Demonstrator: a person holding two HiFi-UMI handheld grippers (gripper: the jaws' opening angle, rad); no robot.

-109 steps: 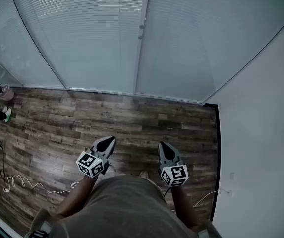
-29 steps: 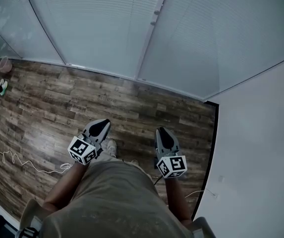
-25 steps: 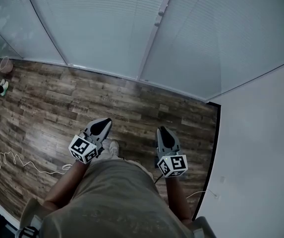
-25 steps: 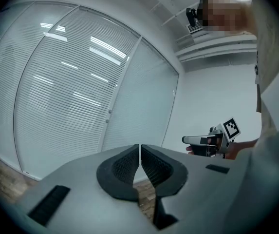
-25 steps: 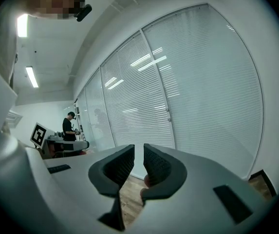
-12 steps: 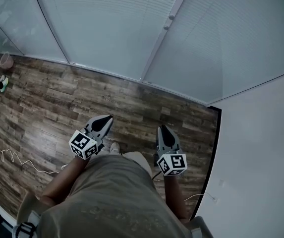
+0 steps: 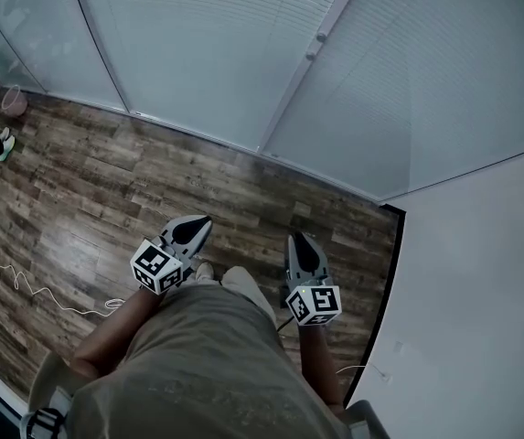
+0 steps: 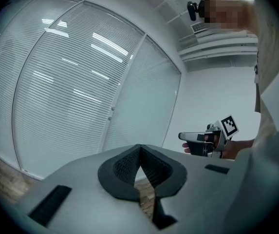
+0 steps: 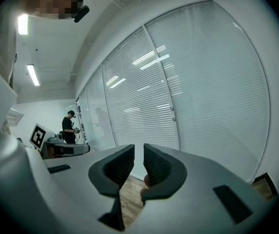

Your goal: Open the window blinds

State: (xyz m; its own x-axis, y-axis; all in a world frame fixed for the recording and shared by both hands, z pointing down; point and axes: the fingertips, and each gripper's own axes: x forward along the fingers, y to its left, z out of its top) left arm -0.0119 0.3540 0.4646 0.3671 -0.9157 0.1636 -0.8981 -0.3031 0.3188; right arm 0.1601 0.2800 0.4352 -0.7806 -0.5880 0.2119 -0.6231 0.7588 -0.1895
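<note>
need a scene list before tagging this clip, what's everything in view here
window blinds: several panels, pale grey-white, shut, across the far side
knobs: two, grey, on the frame post between panels
floor: one, brown wood planks
wall: one, white, at right
cables: two, white, one loose on the floor at left, a short one by the wall
bucket: one, pink, far left by the window
other person: one, in black, standing far off
left gripper: grey, jaws shut, empty
right gripper: grey, jaws shut, empty
shorts: khaki, bottom of the head view
</note>
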